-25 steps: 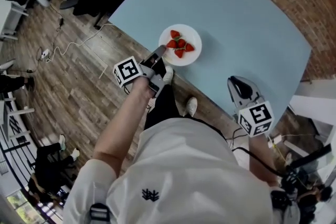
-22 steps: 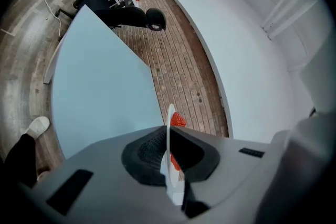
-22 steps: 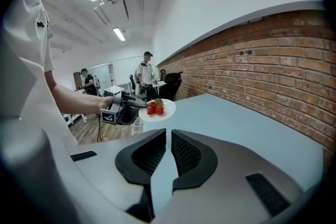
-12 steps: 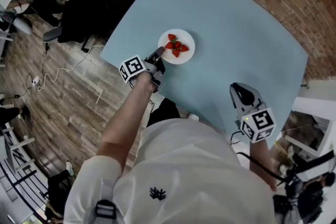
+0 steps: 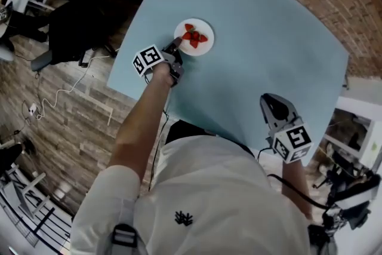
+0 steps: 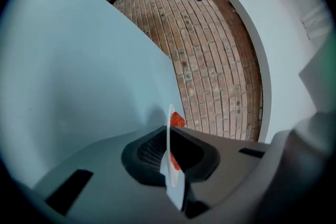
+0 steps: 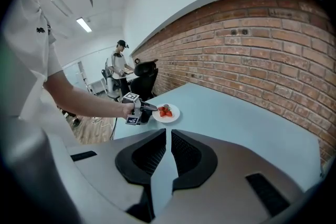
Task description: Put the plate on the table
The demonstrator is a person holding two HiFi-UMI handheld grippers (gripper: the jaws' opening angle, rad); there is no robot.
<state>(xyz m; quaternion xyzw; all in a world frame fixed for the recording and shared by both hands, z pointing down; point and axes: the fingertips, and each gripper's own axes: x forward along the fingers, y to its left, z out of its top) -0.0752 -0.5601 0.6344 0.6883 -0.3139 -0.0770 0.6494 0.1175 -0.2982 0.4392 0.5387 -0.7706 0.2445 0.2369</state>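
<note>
The left gripper has its jaws pinched on the rim of the white plate. The plate extends from its tips toward one o'clock, carries strawberries, and lies on the blue table. At five o'clock, well apart, the right gripper hangs with its jaws pressed together on nothing.

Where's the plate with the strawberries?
In the head view, the white plate sits near the left edge of the blue table, its rim pinched by the left claw, with strawberries on top.
</note>
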